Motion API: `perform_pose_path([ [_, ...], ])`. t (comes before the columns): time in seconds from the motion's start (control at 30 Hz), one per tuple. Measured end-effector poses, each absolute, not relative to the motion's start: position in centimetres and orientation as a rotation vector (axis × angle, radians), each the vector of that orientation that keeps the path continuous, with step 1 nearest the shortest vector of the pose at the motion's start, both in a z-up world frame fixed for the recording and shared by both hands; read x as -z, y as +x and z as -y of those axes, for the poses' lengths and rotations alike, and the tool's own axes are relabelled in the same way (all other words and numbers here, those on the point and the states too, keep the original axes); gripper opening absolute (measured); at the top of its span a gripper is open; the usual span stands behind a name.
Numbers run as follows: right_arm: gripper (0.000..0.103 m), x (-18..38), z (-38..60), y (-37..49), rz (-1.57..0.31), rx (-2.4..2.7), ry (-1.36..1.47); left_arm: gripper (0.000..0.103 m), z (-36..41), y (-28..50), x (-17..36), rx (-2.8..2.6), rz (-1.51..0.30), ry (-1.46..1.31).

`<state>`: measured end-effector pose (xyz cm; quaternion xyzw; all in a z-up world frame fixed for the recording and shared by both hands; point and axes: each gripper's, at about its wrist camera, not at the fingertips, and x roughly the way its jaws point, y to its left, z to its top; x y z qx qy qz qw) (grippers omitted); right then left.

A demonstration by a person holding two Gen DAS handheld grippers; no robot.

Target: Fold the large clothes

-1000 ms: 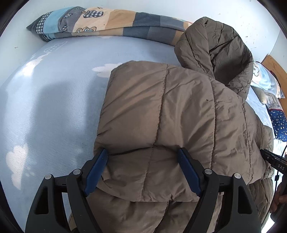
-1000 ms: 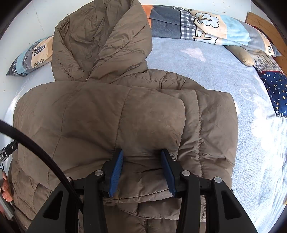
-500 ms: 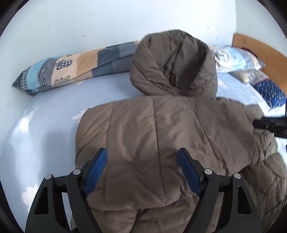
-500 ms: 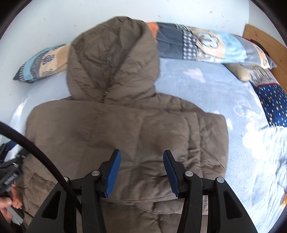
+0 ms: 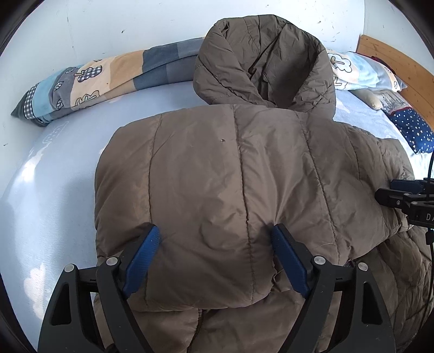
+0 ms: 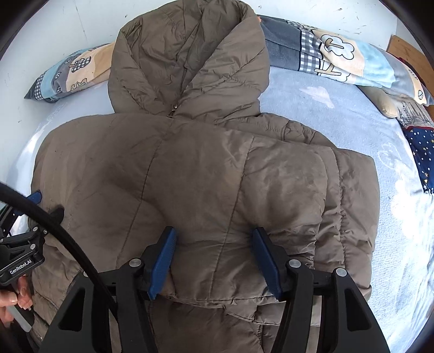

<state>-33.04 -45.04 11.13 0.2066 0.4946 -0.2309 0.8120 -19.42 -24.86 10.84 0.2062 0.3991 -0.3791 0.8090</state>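
Right gripper jaws just widened, apart over puffer jacket; left gripper apart likewise.

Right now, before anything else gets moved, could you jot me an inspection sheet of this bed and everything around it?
Surface: light blue bed sheet with white clouds.
Job's things: brown quilted hooded jacket, sleeves folded over its body, hood flat toward the wall.
Clutter: long patchwork bolster; navy star-print pillow; beige cushion.
Grippers: left gripper open over the jacket; right gripper open, its jaws have just been opening, fabric between them, not pinched.
Cables: black cable beside the left gripper.
Surroundings: white wall; wooden headboard.
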Motion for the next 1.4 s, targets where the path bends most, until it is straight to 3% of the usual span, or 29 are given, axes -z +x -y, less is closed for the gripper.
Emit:
perform_pose_path([
  [1.4, 0.07, -11.4, 45.7, -33.2, -1.066, 0.448, 0.46, 0.086, 24.9, -18.0, -12.3, 0.832, -0.888, 0.385],
])
